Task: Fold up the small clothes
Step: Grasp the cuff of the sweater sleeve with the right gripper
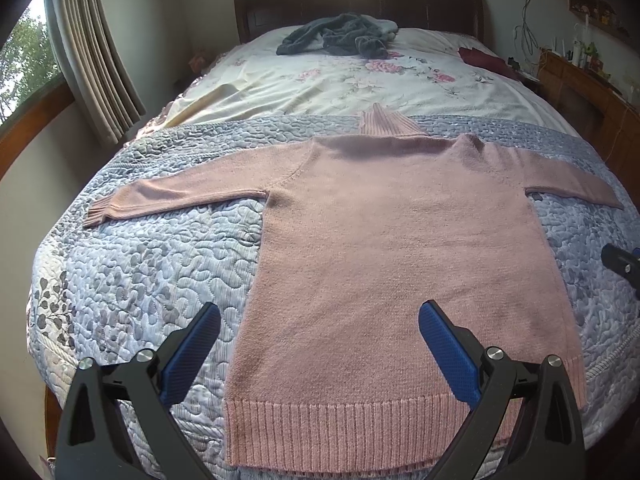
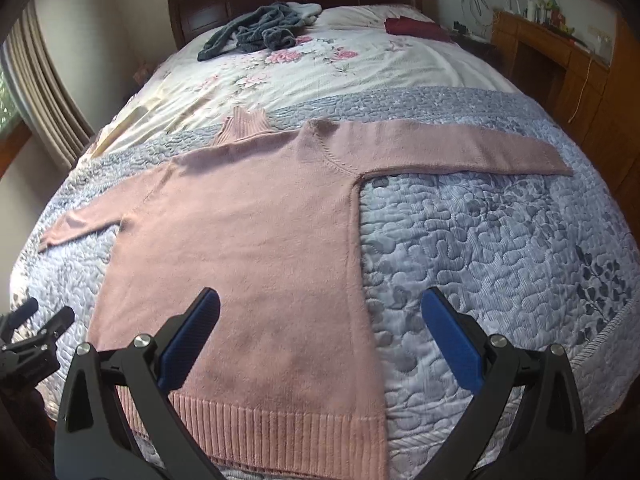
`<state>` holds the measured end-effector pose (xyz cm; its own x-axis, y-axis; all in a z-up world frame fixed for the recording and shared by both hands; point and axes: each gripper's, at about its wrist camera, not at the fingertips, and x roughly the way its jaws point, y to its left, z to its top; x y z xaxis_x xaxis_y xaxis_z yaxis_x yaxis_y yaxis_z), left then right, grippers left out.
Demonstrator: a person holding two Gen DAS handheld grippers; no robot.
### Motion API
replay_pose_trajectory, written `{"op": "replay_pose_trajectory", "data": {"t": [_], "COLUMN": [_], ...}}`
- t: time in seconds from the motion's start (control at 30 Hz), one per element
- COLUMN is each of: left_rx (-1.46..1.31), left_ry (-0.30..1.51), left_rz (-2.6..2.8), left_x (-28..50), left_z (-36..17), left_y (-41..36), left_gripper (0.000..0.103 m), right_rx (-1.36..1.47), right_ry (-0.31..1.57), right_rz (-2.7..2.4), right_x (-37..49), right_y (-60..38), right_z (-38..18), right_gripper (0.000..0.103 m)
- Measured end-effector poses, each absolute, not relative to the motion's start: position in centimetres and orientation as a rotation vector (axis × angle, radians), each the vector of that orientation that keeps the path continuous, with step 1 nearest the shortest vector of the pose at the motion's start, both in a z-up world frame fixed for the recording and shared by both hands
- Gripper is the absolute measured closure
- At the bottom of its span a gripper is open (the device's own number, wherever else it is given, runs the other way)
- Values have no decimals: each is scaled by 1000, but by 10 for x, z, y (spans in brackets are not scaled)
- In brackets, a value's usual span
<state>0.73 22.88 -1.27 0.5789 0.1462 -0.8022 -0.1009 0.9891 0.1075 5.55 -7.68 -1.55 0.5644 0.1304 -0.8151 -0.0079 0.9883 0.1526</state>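
Sweater [image 1: 384, 248] flat on the quilt [image 1: 152, 272], sleeves spread, both grippers, left [image 1: 320, 344] and right [image 2: 320, 336], spread wide and empty over the hem corners: I'd pinch each sleeve cuff first, fold inward square, avoid dragging the knit.

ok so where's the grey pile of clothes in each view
Left wrist view: the grey pile of clothes lies top centre, at the far end of the bed, just below the headboard.
Right wrist view: the same pile sits upper left of centre, also below the headboard.
Shared landmark: the pink sweater spread flat on the quilt.
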Motion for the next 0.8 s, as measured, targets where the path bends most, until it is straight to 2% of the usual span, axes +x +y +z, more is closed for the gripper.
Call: {"op": "replay_pose_trajectory", "data": {"t": [0.27, 0.47, 0.73, 0.8], "left_rx": [15, 10, 36, 31], "left_ry": [913, 939, 946, 958], "left_rz": [75, 20, 27, 36], "left_x": [131, 212, 268, 273], "left_z": [-16, -36, -70, -78], "left_y": [166, 106, 60, 56], "left_gripper": [4, 4, 4, 4], "right_rx": [243, 377, 462, 478], "right_ry": [1095, 1131, 1167, 1193], "right_rz": [-257, -429, -454, -440], "right_x": [185, 243, 281, 289], "right_y": [-288, -419, -484, -487], "right_z": [-49, -87, -135, -146], "right_gripper": [3, 4, 5, 16]}}
